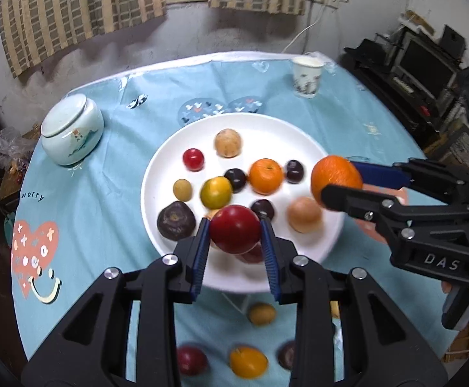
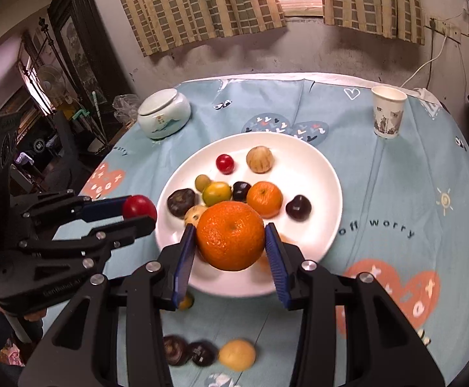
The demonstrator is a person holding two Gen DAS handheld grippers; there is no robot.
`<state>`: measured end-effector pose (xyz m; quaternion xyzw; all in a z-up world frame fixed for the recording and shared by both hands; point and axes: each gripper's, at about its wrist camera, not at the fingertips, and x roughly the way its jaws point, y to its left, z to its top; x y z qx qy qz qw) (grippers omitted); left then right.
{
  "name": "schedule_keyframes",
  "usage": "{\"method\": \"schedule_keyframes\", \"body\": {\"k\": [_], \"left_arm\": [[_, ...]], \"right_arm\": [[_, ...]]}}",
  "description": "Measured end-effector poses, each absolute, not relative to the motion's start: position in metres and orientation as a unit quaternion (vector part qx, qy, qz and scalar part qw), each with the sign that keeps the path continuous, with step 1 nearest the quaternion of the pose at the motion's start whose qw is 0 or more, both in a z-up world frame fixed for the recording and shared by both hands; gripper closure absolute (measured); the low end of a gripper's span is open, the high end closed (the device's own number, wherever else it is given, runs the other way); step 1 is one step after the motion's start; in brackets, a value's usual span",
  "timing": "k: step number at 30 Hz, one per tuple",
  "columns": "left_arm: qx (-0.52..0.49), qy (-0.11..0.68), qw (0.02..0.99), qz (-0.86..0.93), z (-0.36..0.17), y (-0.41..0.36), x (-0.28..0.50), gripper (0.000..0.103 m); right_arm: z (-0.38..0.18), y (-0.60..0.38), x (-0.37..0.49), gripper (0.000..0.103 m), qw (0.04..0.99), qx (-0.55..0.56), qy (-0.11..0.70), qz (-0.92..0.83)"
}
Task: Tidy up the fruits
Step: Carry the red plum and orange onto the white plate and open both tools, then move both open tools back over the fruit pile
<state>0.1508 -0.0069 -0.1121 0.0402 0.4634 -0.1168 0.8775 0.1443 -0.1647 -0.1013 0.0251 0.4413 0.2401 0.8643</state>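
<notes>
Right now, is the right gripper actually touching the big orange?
Touching. In the right wrist view both blue pads of the right gripper press the sides of the big orange, which hangs above the white plate.

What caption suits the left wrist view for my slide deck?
Left gripper carries a red fruit over the white plate of fruit; right gripper brings an orange.

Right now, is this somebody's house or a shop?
It looks like a room in somebody's home. A round table wears a blue tablecloth with hearts, checked curtains hang at a small window, and a lidded ceramic jar and a paper cup stand by the plate of fruit.
</notes>
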Motion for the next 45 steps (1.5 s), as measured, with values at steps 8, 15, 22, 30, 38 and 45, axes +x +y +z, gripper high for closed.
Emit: {"method": "schedule_keyframes", "body": {"k": [8,15,22,30,38,45], "left_arm": [[0.061,0.486,0.867,-0.089,-0.143,-0.007,0.192,0.052],[0.053,0.486,0.869,-0.076,-0.14,0.007,0.191,0.042],[0.035,0.453,0.888,-0.063,-0.105,0.04,0.15,0.039],[0.042,0.47,0.877,-0.092,-0.111,0.048,0.066,0.036],[0.025,0.505,0.858,-0.093,-0.127,0.039,0.02,0.036],[0.051,0.516,0.848,-0.115,-0.134,0.005,0.016,0.036]], "right_arm": [[-0.131,-0.141,0.198,0.057,0.853,-0.029,0.48,0.203],[-0.121,-0.145,0.199,0.027,0.869,-0.033,0.449,0.204],[-0.101,-0.166,0.14,0.027,0.868,-0.036,0.442,0.224],[-0.145,-0.172,0.037,0.028,0.833,-0.11,0.479,0.255],[-0.187,-0.165,0.039,0.033,0.817,-0.176,0.489,0.249],[-0.199,-0.148,0.054,0.069,0.787,-0.18,0.501,0.311]]}}
